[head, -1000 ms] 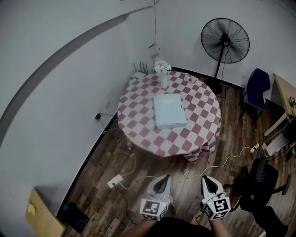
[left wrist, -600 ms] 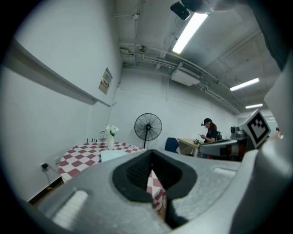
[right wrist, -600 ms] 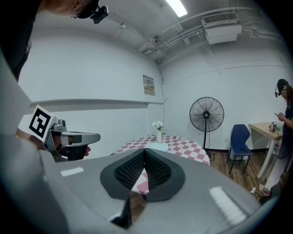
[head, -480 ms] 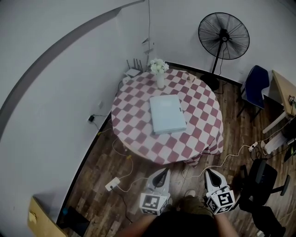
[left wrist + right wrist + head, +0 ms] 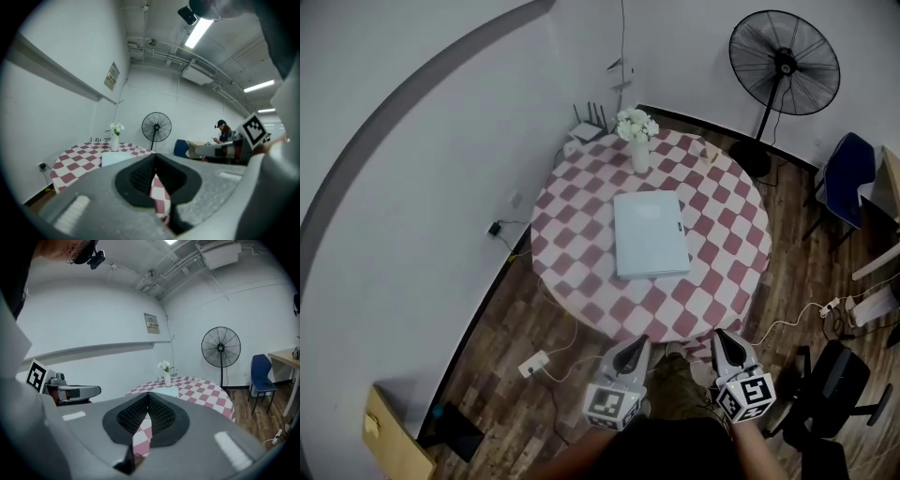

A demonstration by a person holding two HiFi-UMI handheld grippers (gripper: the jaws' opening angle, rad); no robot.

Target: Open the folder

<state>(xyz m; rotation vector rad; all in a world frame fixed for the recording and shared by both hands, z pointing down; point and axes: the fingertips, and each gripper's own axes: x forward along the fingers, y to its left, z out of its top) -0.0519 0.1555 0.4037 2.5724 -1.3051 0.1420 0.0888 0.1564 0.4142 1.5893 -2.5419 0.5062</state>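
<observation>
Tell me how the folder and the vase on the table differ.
The folder lies flat and closed; the vase stands upright. The folder is broad and rectangular; the vase is narrow and holds white flowers. The folder sits near the middle; the vase stands near the far edge. Both rest on the checkered table.

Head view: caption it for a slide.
Left gripper and right gripper, jaws shut, facing a table bearing a closed folder and vase.

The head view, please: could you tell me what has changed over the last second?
The person has stepped toward the table: the left gripper and right gripper, both shut and empty, now sit just short of its near edge. Nothing was grasped. The folder still lies closed on it, the vase beyond it.
</observation>
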